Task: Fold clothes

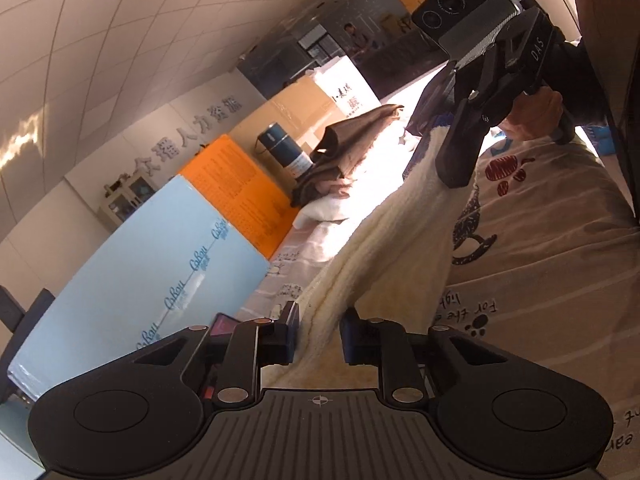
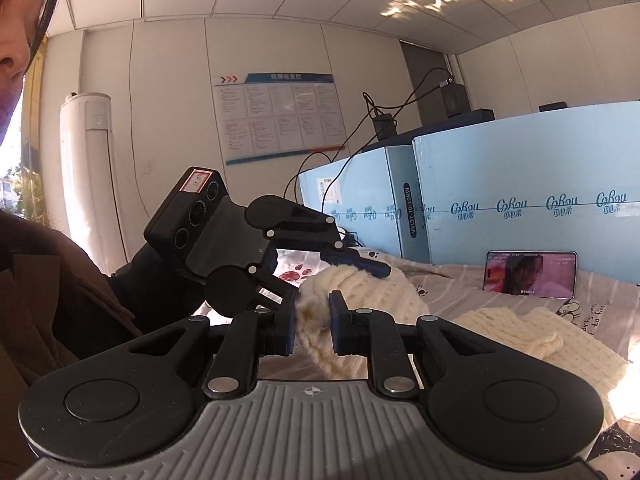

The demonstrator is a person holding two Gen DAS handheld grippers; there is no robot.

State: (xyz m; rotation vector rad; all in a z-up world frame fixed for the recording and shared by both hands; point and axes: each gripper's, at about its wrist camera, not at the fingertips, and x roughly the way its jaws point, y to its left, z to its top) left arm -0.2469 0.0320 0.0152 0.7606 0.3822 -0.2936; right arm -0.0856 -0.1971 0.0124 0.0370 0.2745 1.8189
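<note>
A cream knitted sweater (image 1: 400, 236) lies on the patterned bedsheet (image 1: 540, 248). My left gripper (image 1: 318, 334) is shut on a fold of the sweater near its edge. My right gripper (image 2: 312, 320) is shut on another bunched part of the sweater (image 2: 360, 284) and lifts it off the sheet. The right gripper also shows in the left wrist view (image 1: 460, 160), held by a hand, its fingers down in the cloth. The left gripper shows in the right wrist view (image 2: 352, 260), just behind the bunched cloth. More of the sweater (image 2: 520, 332) lies flat to the right.
Folded brown and white clothes (image 1: 332, 160) and a dark blue flask (image 1: 284, 148) lie at the far side of the bed. Light blue boxes (image 2: 520, 200) and an orange box (image 1: 236, 184) line the bed edge. A phone (image 2: 530, 274) leans against the boxes.
</note>
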